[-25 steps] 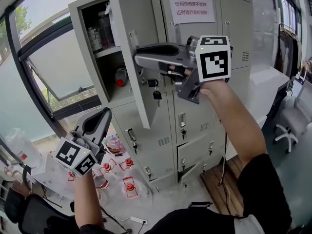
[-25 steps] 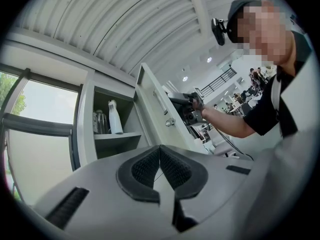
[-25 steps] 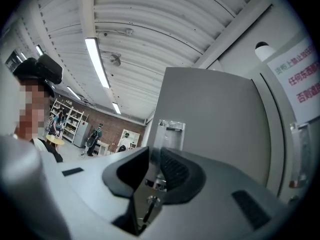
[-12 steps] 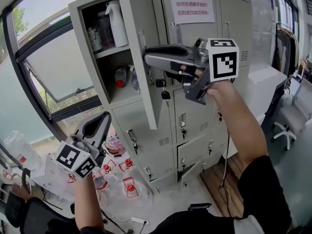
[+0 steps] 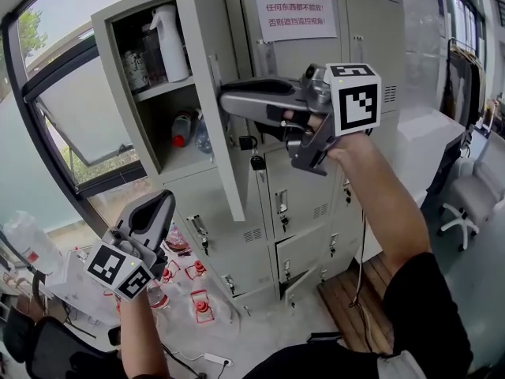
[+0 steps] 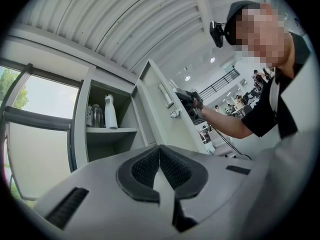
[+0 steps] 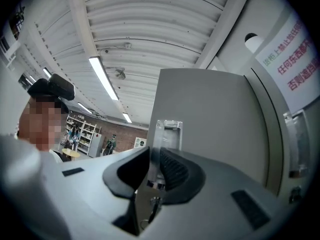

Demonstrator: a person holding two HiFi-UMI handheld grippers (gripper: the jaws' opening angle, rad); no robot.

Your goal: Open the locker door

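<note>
The grey top-left locker door (image 5: 201, 69) stands swung out, its inner compartment showing. My right gripper (image 5: 224, 99) reaches level to the door's front edge and is shut on the metal door handle (image 7: 166, 130), which runs up between its pads. The door panel (image 7: 210, 114) fills the right gripper view behind my right gripper (image 7: 155, 154). My left gripper (image 5: 162, 201) hangs low at the left, away from the lockers, shut with nothing in it. In the left gripper view, beyond my left gripper (image 6: 160, 149), I see the open door (image 6: 157, 96) from the side.
Inside the locker stand a white spray bottle (image 5: 168, 42), a dark jar (image 5: 134, 69) and a red-capped bottle (image 5: 183, 129). Keys (image 5: 254, 160) hang from the lock below. A window (image 5: 63, 109) is left, red-and-white items (image 5: 201, 306) lie on the floor, a chair (image 5: 469, 204) right.
The door has swung wider with my right gripper on its handle, uncovering the white spray bottle. My left gripper has sunk a little at the lower left.
</note>
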